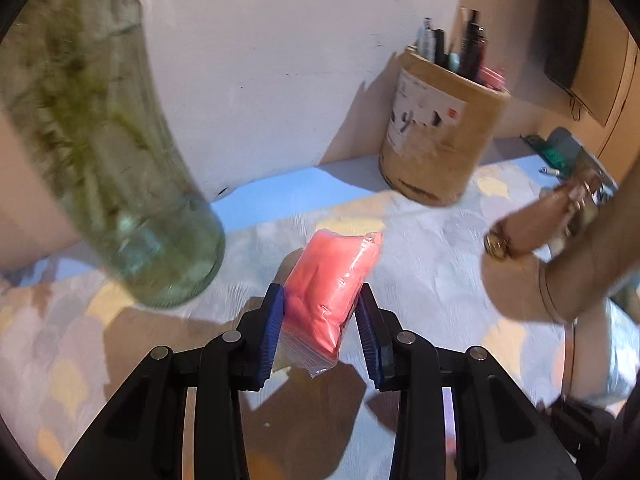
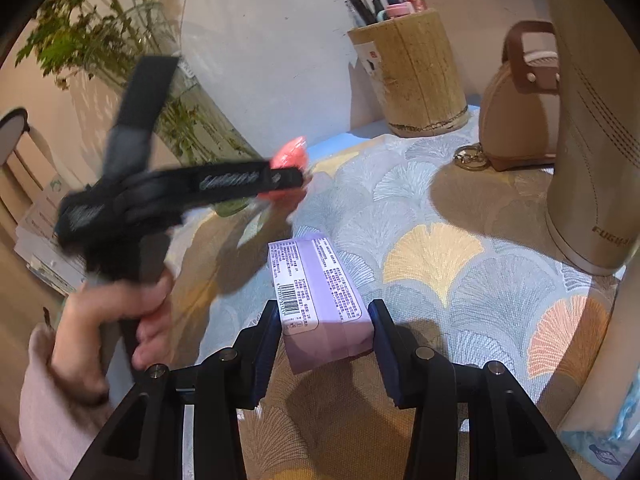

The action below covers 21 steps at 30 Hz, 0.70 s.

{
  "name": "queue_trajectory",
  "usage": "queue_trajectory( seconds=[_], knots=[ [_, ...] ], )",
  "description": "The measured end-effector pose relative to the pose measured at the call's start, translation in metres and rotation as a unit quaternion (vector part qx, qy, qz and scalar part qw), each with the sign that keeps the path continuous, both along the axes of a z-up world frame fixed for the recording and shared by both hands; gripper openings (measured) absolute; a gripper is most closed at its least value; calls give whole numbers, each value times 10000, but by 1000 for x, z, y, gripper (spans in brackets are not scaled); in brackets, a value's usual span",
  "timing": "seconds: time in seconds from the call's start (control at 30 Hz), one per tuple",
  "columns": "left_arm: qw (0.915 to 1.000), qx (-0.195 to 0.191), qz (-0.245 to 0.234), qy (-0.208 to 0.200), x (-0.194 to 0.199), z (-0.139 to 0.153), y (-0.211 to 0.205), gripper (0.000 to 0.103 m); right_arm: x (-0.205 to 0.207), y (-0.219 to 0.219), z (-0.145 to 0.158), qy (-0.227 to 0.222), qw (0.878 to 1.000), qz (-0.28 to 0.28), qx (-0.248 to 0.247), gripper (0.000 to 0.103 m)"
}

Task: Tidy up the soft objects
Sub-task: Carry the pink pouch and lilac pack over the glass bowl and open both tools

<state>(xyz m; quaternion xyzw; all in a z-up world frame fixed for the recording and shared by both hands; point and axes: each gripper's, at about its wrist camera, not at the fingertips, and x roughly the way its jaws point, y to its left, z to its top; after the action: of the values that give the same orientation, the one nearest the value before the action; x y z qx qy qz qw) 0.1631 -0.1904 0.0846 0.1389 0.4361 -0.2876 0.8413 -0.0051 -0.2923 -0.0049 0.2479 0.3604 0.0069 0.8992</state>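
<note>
A pink bagged pouch [image 1: 334,296] is clamped by the left gripper [image 1: 320,320]; a purple tissue pack [image 2: 320,304] is pinched by the right gripper [image 2: 326,344].

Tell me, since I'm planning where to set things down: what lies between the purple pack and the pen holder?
Right wrist view: only bare fan-patterned tablecloth between the purple wrapped pack and the brown cylindrical pen holder.

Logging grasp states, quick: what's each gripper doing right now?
Left gripper: shut on the pink bag, lifted off the table.
Right gripper: shut on the purple tissue pack.
</note>
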Motion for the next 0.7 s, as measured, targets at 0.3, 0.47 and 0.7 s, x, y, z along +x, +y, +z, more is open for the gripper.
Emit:
queue_trajectory(
  seconds=[0.3,0.47,0.7],
  knots=[
    [9988,8,443,-212,-57,40,22,33,-23,-8,20,-276,9983,-144,486,41],
    [9980,-241,461,-370,-95,62,22,33,-74,-18,59,-723,9955,-279,554,41],
    [9980,-432,240,-405,-136,81,9,33,-121,-44,80,-823,9942,-398,558,41]
  ],
)
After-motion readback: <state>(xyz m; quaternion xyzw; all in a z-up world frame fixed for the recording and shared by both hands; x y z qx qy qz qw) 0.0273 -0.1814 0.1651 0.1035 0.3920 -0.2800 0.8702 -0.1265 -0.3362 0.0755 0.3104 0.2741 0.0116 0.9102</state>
